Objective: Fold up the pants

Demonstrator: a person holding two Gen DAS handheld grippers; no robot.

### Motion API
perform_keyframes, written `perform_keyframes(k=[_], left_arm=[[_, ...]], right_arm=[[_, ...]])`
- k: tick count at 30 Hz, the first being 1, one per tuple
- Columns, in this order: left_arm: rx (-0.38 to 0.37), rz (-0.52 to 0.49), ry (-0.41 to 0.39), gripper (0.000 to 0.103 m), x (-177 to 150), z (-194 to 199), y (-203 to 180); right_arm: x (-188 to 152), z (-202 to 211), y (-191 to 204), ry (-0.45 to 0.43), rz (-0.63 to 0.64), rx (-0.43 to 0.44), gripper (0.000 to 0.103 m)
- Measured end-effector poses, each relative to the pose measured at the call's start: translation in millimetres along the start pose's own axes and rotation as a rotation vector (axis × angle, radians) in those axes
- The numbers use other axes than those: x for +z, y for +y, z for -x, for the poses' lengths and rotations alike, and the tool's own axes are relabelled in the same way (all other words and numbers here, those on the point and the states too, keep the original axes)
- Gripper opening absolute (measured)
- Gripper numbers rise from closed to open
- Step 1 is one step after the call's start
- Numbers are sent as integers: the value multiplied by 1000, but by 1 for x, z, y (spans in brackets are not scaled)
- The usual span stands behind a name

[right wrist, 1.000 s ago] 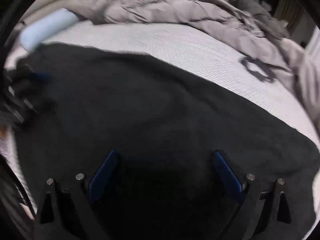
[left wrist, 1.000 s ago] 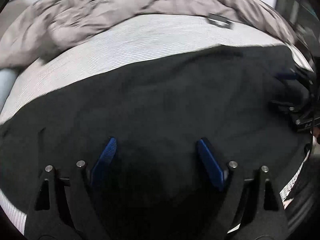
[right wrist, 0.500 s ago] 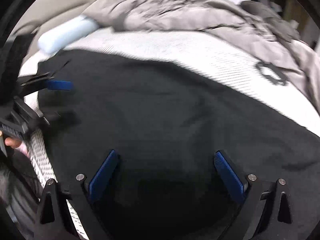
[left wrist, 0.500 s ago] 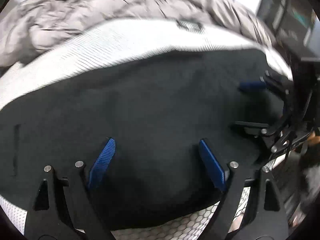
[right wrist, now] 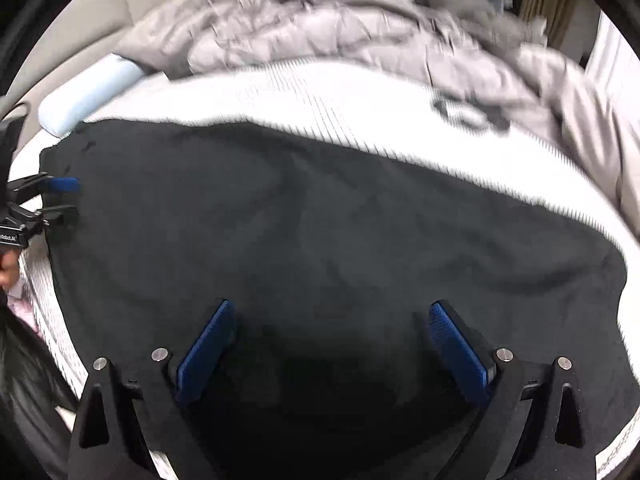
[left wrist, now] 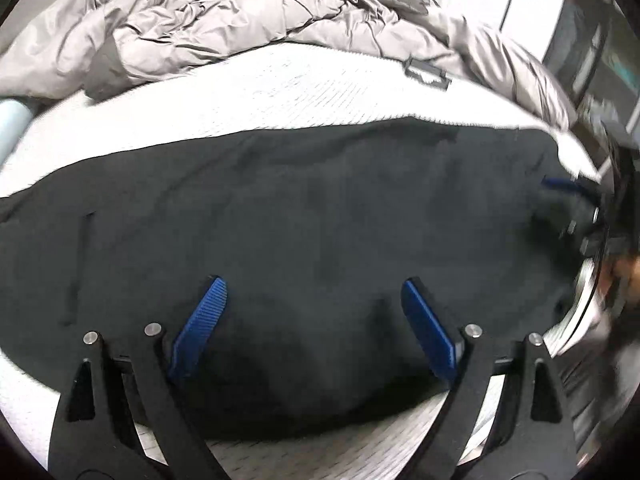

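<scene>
Black fabric pants are shown spread flat across a white ribbed mattress, which serves as the landmark for all positions given here. The garment covers the near half of the mattress, and its far edge runs as a dark line across the white surface. A narrow slit, apparently a pocket opening, is seen at the left end of the garment in the left wrist view.

The left gripper is held above the near part of the pants. Its jaws have just been opening, and its blue ribbed pads are spread wide with no cloth pinched between them. The right gripper is likewise poised over the pants near the mattress's front edge, its jaws spread apart and closed on nothing. Each gripper is also visible at the margin of the other's view.

A crumpled grey quilted duvet is heaped along the far side of the mattress. A pale blue cylindrical bolster lies at the far left corner of the mattress. A small dark rectangular object rests on the mattress just in front of the duvet; its nature cannot be determined.
</scene>
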State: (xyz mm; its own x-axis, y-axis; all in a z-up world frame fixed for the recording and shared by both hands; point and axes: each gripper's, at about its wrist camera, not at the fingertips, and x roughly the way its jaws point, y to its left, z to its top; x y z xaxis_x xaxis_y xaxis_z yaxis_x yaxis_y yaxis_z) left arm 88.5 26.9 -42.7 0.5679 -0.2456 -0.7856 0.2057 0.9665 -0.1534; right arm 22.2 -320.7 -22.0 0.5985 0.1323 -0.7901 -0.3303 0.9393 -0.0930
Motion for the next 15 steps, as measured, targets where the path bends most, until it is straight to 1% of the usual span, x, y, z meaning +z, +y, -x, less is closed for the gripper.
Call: perform_keyframes(k=[1, 2, 3, 5, 6, 8, 9, 11, 12, 14, 15], left_arm=[[-2, 11, 32, 88, 7, -12, -19], [1, 1, 60, 88, 11, -21, -29], [19, -20, 76, 88, 15, -31, -41], [77, -68, 90, 88, 18, -42, -56], [76, -73, 90, 88, 17, -43, -59], [56, -57, 87, 88, 17, -41, -49], [61, -51, 83, 88, 14, -39, -43], [129, -30, 73, 88, 5, -32, -23], [147, -18, 63, 88, 0, -27, -11], [188, 5, 32, 88, -12, -14, 9], [199, 14, 19, 89, -18, -7, 17]], right_arm=[[6, -3, 11, -16, 9, -9, 99], [11, -7, 20, -15, 14, -11, 99], [16, -13, 29, -7, 15, -12, 99], [23, -29, 44, 26, 28, -4, 99], [24, -36, 48, 41, 46, 3, 99], [26, -44, 47, 57, 79, 36, 99], [26, -47, 40, 70, 69, 12, 99], [24, -52, 14, 93, 15, -101, 99], [20, -51, 0, 101, -13, -147, 99], [13, -44, -19, 100, -49, -168, 99], [11, -43, -21, 101, -42, -174, 99]])
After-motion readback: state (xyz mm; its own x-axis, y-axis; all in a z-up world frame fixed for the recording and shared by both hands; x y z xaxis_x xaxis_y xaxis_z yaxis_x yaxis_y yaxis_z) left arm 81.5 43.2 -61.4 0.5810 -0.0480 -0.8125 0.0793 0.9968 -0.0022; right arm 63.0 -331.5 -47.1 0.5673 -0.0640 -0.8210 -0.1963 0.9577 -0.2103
